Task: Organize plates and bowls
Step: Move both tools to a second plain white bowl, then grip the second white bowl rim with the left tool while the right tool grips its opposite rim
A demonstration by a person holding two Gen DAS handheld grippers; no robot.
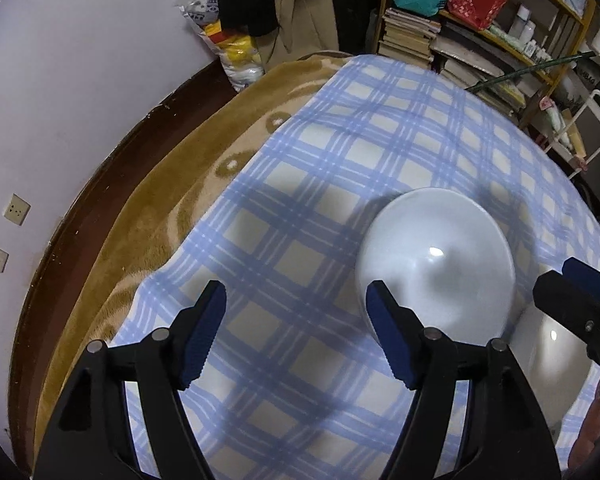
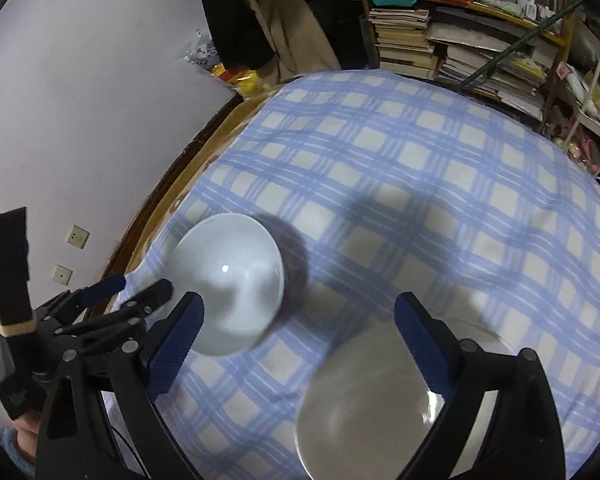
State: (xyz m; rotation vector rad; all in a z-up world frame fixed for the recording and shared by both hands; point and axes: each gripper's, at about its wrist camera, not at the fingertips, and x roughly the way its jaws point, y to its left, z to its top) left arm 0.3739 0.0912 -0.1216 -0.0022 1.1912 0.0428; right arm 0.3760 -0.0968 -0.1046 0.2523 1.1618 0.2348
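Observation:
A white bowl (image 1: 436, 258) sits on the blue checked cloth (image 1: 300, 184); it also shows in the right wrist view (image 2: 230, 284). A white plate (image 2: 380, 396) lies beside it, near the front; its edge shows in the left wrist view (image 1: 552, 356). My left gripper (image 1: 296, 324) is open and empty above the cloth, with the bowl just past its right finger. My right gripper (image 2: 300, 336) is open and empty, above the gap between bowl and plate. Each gripper shows in the other's view, the right one (image 1: 576, 296) and the left one (image 2: 120, 292).
A brown blanket (image 1: 148, 216) and dark wooden edge (image 1: 80, 232) run along the white wall on the left. Shelves with books and boxes (image 2: 460, 44) stand behind the bed. Clothes hang at the back (image 1: 284, 4).

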